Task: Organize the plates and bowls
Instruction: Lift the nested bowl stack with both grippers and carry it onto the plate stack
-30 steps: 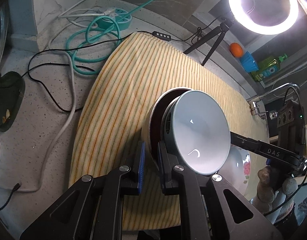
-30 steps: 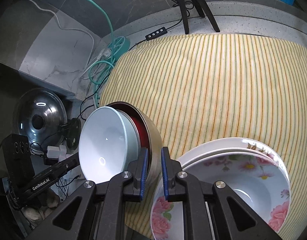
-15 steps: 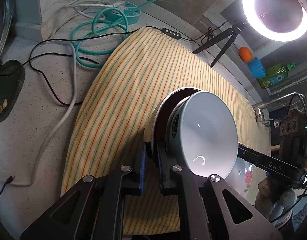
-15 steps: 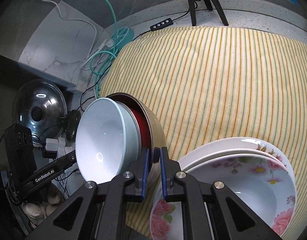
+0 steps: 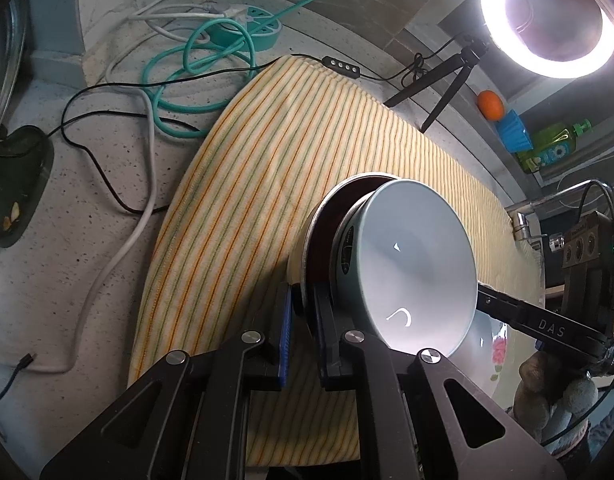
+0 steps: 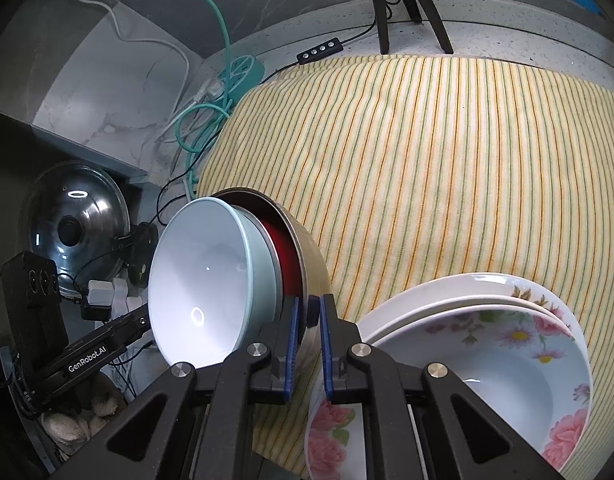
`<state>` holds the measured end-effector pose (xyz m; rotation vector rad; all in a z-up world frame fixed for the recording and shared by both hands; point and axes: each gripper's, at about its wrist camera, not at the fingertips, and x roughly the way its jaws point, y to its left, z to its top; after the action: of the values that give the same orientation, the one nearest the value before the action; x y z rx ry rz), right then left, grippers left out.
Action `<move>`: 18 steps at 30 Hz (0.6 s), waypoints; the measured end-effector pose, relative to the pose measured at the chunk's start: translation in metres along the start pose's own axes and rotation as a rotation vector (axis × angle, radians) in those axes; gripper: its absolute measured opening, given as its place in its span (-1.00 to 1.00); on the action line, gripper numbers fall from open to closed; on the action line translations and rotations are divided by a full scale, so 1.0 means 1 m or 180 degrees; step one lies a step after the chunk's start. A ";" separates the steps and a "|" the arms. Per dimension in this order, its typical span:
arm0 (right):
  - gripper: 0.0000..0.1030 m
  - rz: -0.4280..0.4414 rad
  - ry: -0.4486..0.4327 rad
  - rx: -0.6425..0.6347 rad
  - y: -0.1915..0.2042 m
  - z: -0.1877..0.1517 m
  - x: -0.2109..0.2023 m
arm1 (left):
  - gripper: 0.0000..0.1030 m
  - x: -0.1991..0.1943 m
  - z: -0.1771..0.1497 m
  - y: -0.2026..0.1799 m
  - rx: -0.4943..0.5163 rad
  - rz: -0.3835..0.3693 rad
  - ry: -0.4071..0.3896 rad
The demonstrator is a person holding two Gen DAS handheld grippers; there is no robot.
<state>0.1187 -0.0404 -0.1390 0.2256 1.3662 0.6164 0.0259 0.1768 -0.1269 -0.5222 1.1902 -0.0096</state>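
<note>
A steel bowl [image 6: 313,264] with a red inside stands tilted over the striped cloth [image 6: 427,152], with a pale blue bowl [image 6: 203,280] nested in it. My right gripper [image 6: 307,320] is shut on the steel bowl's rim. In the left wrist view my left gripper [image 5: 303,300] is shut on the same steel bowl [image 5: 307,248] at the opposite side of its rim, and the pale blue bowl [image 5: 415,264] faces the camera. Two flowered plates [image 6: 507,356] lie stacked on the cloth to the right of the bowls.
Teal and white cables [image 5: 195,60] and a power strip [image 5: 259,32] lie on the speckled counter behind the cloth. A ring light [image 5: 547,16] stands on a tripod at the back. A glass pot lid [image 6: 75,216] sits at the left.
Both pairs of jaws have closed slightly tighter on the steel bowl's rim. The bowls and both hands have hardly moved.
</note>
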 end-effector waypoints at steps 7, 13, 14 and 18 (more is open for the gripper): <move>-0.81 0.0028 -0.0045 -0.0022 0.003 -0.001 -0.010 | -0.83 -0.012 0.001 -0.005 0.0053 -0.0004 -0.0082; -0.81 0.0045 -0.0086 -0.0057 0.006 -0.004 -0.023 | -0.83 -0.025 -0.001 -0.013 0.0103 -0.0013 -0.0158; -0.81 0.0049 -0.0095 -0.0063 0.006 -0.005 -0.026 | -0.83 -0.027 -0.001 -0.015 0.0115 -0.0014 -0.0170; -0.81 0.0058 -0.0136 -0.0083 0.006 -0.008 -0.040 | -0.83 -0.035 -0.004 -0.024 0.0150 -0.0040 -0.0216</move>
<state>0.1060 -0.0585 -0.1041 0.2292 1.3155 0.6410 0.0149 0.1641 -0.0877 -0.4849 1.1179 -0.0305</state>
